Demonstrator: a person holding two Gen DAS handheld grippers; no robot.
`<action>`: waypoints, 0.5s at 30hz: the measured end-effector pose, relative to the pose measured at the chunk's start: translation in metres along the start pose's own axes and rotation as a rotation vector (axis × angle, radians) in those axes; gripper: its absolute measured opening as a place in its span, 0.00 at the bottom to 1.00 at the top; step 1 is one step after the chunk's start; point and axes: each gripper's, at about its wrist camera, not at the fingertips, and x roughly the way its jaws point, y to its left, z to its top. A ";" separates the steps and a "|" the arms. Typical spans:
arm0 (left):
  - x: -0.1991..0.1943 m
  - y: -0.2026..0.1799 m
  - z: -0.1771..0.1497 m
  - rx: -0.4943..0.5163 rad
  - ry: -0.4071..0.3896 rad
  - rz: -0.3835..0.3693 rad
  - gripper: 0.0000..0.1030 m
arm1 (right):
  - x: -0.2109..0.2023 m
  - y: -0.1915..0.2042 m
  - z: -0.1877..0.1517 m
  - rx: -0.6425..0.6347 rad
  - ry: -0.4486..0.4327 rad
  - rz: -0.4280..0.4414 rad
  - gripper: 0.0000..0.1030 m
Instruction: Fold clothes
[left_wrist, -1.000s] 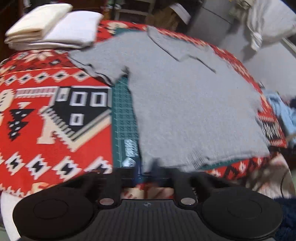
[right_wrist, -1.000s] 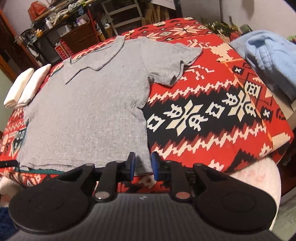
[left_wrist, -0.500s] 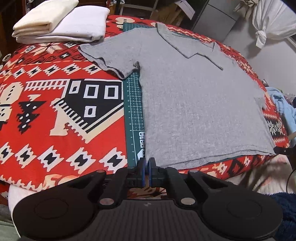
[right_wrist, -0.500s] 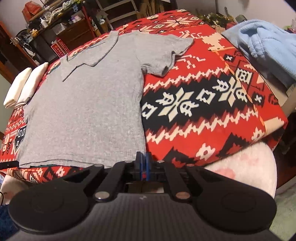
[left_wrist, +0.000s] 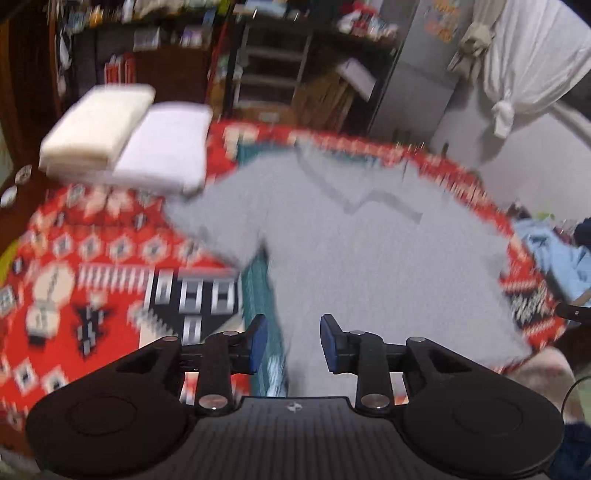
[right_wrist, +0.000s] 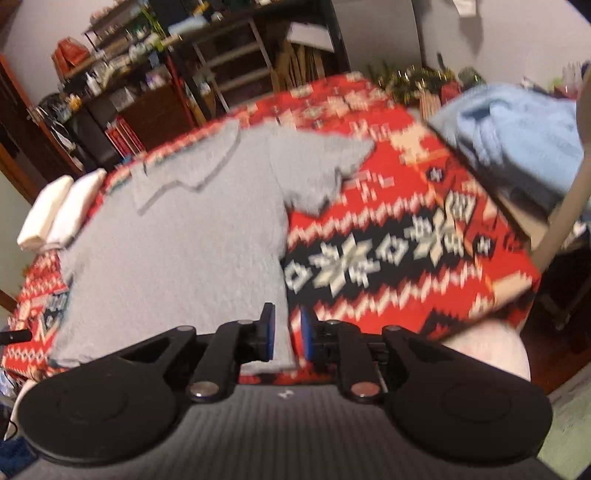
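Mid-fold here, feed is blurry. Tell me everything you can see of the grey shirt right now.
The grey shirt is a short-sleeved top with a flat collar, in what looks like a fine ribbed knit. It lies spread flat, front up, on the red patterned blanket, both sleeves out, collar at the far end and hem at the near edge. A green cutting mat shows beside one sleeve. Nothing is folded yet. Both frames are blurred. The left gripper and right gripper stand open above the hem corners, gripping no cloth.
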 end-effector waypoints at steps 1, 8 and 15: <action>-0.001 -0.003 0.009 0.011 -0.023 -0.006 0.30 | -0.002 0.003 0.008 -0.017 -0.014 0.011 0.17; 0.036 -0.020 0.067 0.028 -0.081 -0.097 0.29 | 0.015 0.043 0.078 -0.156 -0.084 0.087 0.17; 0.141 -0.050 0.127 0.072 -0.068 -0.157 0.29 | 0.076 0.097 0.155 -0.233 -0.109 0.203 0.17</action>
